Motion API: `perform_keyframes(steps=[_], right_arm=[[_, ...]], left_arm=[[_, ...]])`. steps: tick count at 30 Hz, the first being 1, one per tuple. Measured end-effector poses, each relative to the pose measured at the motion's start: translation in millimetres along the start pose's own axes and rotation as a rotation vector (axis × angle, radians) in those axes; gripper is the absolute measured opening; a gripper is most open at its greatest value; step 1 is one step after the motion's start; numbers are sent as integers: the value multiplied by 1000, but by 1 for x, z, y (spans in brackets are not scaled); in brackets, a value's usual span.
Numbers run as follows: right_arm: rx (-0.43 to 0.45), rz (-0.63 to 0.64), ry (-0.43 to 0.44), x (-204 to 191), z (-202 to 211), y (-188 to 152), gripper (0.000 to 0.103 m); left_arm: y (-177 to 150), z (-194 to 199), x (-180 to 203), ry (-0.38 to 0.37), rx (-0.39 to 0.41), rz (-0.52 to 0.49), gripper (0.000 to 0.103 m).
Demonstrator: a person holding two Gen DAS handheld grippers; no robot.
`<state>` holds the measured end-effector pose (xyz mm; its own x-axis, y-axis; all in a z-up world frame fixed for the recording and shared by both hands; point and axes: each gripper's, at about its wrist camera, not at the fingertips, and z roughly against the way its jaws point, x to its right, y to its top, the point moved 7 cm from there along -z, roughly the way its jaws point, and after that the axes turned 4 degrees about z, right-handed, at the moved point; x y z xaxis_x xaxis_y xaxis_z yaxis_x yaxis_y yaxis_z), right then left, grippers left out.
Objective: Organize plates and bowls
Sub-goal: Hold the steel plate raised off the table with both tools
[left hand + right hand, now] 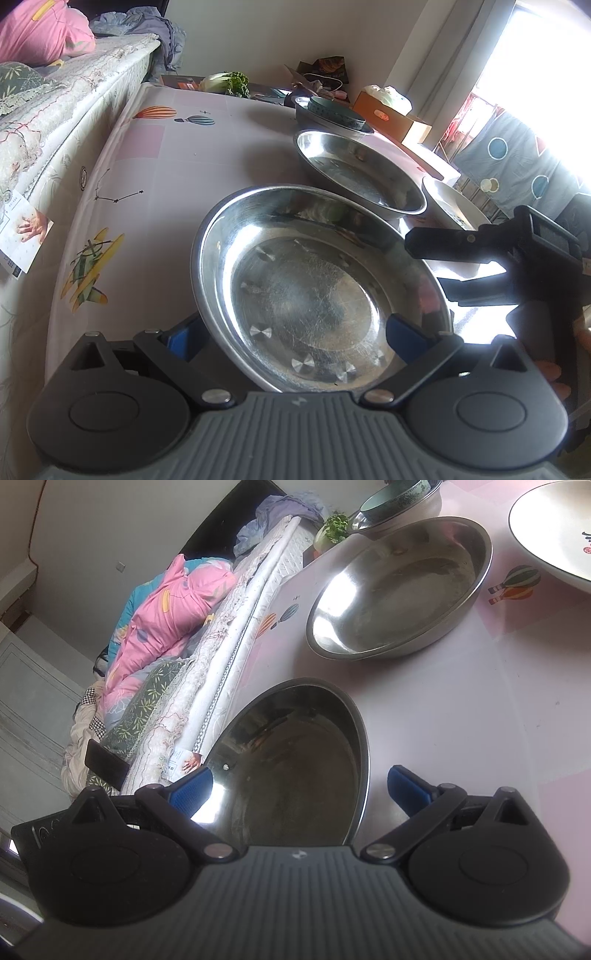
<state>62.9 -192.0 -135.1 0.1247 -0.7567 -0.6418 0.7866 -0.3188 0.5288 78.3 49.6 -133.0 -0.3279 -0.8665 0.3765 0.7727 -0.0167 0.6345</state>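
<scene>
A steel plate (306,288) lies near the table's front, between the wide-open fingers of my left gripper (295,332). The same plate (295,760) sits between the open blue-padded fingers of my right gripper (299,786), whose left pad lies over its rim. My right gripper also shows in the left wrist view (436,266), at the plate's right rim. A second steel plate (354,173) (399,587) lies behind. A dark green bowl (336,110) (395,494) sits inside a steel bowl (306,118) at the back. A white ceramic plate (550,531) (450,206) lies at the right.
The table (166,155) has a pink cloth with balloon and plane prints. A bed (55,122) (229,635) with a pink quilt runs along its left side. A cabbage (225,83) and a cardboard box (391,114) stand at the back.
</scene>
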Motion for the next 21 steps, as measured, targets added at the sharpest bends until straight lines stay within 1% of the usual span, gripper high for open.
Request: perform_keyframes(steps=[9,14,18,21], right_arm=[[1,29,-14,-2,0,-1,102],[-1,84,-53,-8,-2,-3,102],[-8,132,-91,-13,-4,-6,102],[-10,144,-109,-15,-5,-7,102]], left_arm=[[1,2,-3,-1,5,35,103],[-1,2,-1,29,-8,25,103],[-2,5,-3,22,0,45,103],[-1,6,-5,16,-8,68,103]])
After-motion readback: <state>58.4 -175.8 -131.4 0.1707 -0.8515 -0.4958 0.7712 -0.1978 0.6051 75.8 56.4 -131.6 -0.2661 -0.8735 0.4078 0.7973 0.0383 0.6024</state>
